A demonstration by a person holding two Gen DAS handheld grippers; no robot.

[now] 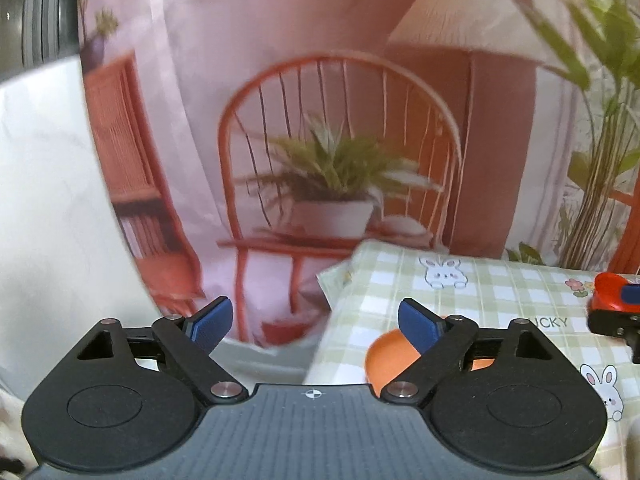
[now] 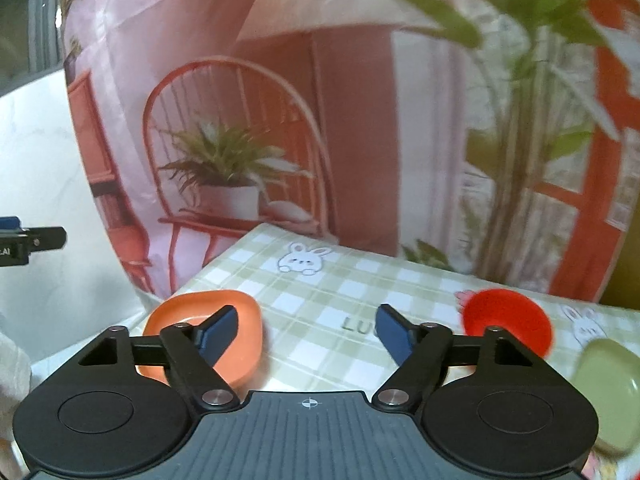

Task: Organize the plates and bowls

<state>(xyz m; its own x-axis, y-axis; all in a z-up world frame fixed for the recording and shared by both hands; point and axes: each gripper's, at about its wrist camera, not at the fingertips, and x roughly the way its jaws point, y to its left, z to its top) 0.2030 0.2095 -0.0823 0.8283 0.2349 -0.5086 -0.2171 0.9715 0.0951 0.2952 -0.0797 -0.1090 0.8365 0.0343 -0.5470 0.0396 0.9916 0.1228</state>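
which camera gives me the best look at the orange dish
The right wrist view: most of the orange dish shows at the table corner, behind the right gripper. In the left wrist view a finger covers much of it.

On the tablecloth (image 2: 320, 300), the square plate (image 2: 244, 320) sits at the near left corner, right by the table's edge. Well apart to its right lies the round plate (image 2: 516, 316), and just beside that, nearer the camera and further right, a second square dish (image 2: 608, 384). Between the left plate and the round one, bare cloth. Behind the table hangs a printed backdrop (image 2: 360, 120), with a wall (image 2: 40, 160) to its left.
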